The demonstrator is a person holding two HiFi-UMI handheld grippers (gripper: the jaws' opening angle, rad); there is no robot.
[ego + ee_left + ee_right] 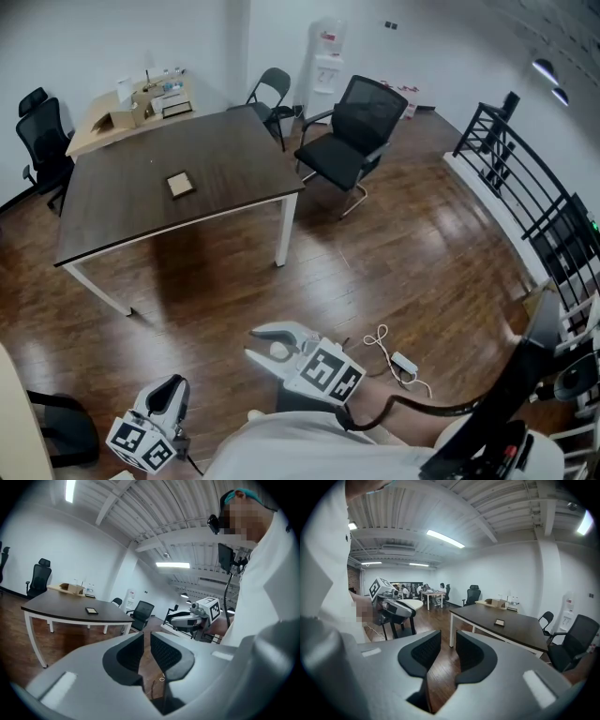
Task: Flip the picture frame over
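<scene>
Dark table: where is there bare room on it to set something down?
The dark table is bare nearly everywhere: only the picture frame lies near its middle, with free top between it and every edge. The crowded spot is the light desk behind, loaded with boxes.

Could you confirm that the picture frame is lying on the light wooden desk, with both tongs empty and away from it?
Not quite: the head view shows the picture frame lying on the dark table, not the light wooden desk behind it. The rest holds: the left tongs and right tongs are both empty and away from it.
</scene>
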